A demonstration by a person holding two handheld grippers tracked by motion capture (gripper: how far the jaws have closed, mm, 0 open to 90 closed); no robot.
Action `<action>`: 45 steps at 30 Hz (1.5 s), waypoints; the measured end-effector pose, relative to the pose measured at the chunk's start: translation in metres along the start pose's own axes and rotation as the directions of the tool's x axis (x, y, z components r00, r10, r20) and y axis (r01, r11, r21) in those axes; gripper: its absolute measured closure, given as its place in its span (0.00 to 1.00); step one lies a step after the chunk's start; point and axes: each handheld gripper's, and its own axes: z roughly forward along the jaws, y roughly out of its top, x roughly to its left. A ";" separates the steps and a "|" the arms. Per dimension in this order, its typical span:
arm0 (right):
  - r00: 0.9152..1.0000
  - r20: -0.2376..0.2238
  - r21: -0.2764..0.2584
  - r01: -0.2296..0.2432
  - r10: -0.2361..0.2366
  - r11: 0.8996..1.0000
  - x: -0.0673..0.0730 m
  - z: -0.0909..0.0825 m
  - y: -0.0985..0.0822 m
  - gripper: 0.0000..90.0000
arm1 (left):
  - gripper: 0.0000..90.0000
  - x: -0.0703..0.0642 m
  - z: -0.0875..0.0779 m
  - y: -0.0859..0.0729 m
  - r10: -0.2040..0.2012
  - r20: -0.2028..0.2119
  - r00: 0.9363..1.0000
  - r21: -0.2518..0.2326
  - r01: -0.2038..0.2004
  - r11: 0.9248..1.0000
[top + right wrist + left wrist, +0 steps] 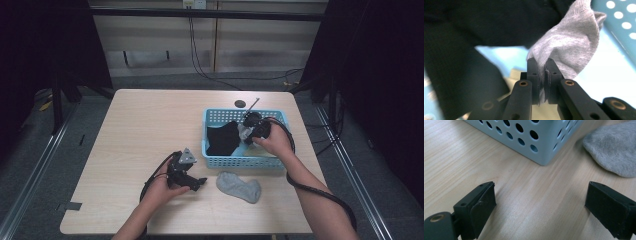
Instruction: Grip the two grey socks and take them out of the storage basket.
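Right tool (542, 72) inside blue basket (220, 161), jaws clamped on fold of grey sock (571, 42); the cloth is pinched between the pads and lifts off the basket floor. Black garment (222, 140) lies in the basket's left half, just beside the held sock. Left tool (540, 202) rests low over bench (145, 130), jaws wide apart, nothing between them. Second grey sock (239, 186) lies flat on bench just in front of the basket, near left tool.
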 end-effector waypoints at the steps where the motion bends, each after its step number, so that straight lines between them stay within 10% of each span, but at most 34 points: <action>1: 1.000 -0.005 0.003 0.013 -0.013 1.000 0.003 -0.002 -0.001 0.94 | 0.10 0.000 0.000 0.000 0.000 0.002 1.000 -0.001 0.000 1.000; 13: 0.997 -0.007 -0.033 -0.072 0.071 0.997 0.014 -0.007 0.001 0.44 | 0.10 0.000 0.000 0.000 -0.008 0.001 1.000 -0.008 0.008 1.000; 21: 0.995 -0.009 -0.038 -0.095 0.095 0.995 0.012 0.014 0.009 0.34 | 0.10 0.000 0.000 0.000 -0.001 0.002 1.000 -0.002 0.001 1.000; 29: 0.997 0.007 0.030 -0.083 0.083 0.996 0.011 0.025 0.009 0.87 | 0.10 0.000 0.000 0.000 0.002 0.001 1.000 0.001 -0.002 1.000; 45: 0.999 -0.043 0.016 -0.012 0.013 1.000 0.018 -0.016 0.008 0.89 | 0.10 0.000 0.000 0.000 -0.008 0.002 1.000 -0.009 0.008 1.000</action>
